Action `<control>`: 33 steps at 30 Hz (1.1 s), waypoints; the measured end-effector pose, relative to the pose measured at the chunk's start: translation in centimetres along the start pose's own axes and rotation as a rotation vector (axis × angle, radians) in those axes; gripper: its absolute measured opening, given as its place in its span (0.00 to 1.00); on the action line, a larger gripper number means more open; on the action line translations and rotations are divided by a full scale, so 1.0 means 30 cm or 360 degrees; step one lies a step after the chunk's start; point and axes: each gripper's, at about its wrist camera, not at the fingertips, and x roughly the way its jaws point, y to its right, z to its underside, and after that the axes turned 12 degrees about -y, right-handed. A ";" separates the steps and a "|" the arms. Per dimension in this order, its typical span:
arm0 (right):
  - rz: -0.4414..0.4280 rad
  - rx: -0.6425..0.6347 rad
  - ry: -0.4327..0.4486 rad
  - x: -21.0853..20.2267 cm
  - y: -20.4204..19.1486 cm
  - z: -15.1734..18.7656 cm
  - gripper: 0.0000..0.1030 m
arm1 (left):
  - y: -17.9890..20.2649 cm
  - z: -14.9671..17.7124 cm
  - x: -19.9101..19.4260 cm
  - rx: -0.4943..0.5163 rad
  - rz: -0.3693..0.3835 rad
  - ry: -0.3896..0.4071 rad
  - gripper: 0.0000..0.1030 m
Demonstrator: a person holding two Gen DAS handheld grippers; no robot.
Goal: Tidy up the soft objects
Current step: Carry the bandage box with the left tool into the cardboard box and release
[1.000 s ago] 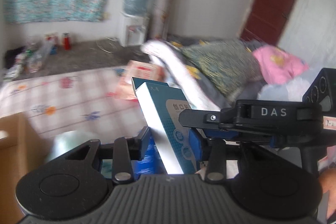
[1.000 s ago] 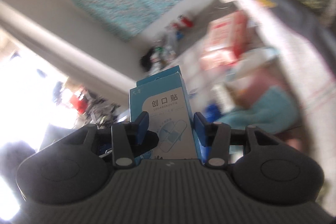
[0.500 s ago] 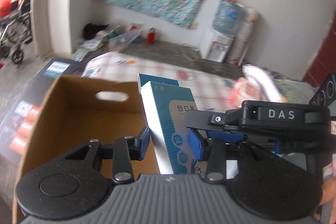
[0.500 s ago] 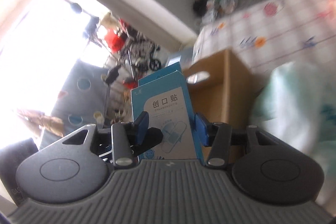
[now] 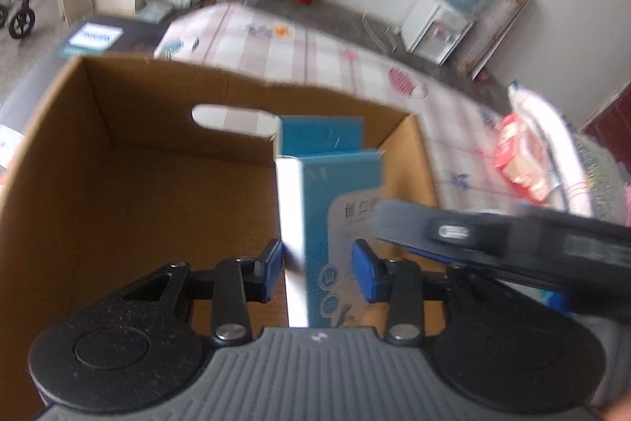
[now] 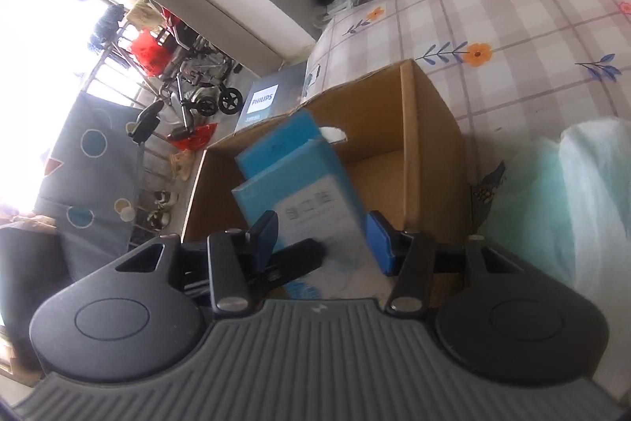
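A blue and white bandage box point(image 5: 315, 208) stands between the fingers of my left gripper point(image 5: 317, 271), over the open cardboard box point(image 5: 118, 152). The same bandage box point(image 6: 303, 192) sits between the fingers of my right gripper point(image 6: 321, 243), tilted over the cardboard box point(image 6: 426, 129). In both views the blue pads look slightly apart from the box sides; motion blur hides whether they touch. The right gripper's arm point(image 5: 493, 239) crosses the left wrist view.
The cardboard box stands on a checked bedsheet point(image 6: 532, 18). A light teal soft cloth point(image 6: 572, 204) lies right of the box. A dark Philips carton point(image 6: 264, 101) lies behind it. Pillows and a red packet point(image 5: 520, 160) lie at the right.
Both grippers carried the bandage box left from above the bed to over the open cardboard box. The pads now look wider apart around it and it has tilted.
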 end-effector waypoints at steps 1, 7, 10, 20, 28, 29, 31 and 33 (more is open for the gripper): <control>-0.0008 -0.0010 0.0006 -0.006 0.003 -0.001 0.48 | -0.009 -0.010 0.032 -0.0020 -0.0019 -0.0035 0.38; -0.0092 -0.0075 0.0067 -0.098 0.035 0.012 0.48 | -0.056 -0.016 0.131 -0.0071 -0.0091 -0.0152 0.38; -0.0128 -0.0070 0.0108 -0.155 0.071 0.028 0.48 | -0.073 -0.024 0.151 -0.0101 -0.0148 -0.0160 0.38; -0.0167 0.0072 0.0157 -0.239 0.226 0.068 0.48 | -0.019 -0.086 0.209 -0.0133 -0.0202 -0.0128 0.36; -0.0160 0.0131 0.0175 -0.263 0.288 0.088 0.48 | -0.029 -0.071 0.212 -0.0240 -0.0073 -0.0068 0.34; -0.0162 0.0130 0.0176 -0.270 0.286 0.092 0.48 | -0.030 -0.065 0.203 -0.0231 -0.0062 -0.0079 0.34; -0.0161 0.0123 0.0182 -0.282 0.290 0.102 0.48 | -0.031 -0.042 0.171 -0.0161 -0.0054 -0.0098 0.35; -0.0158 0.0114 0.0189 -0.297 0.289 0.109 0.49 | -0.030 -0.018 0.143 -0.0051 -0.0136 -0.0133 0.36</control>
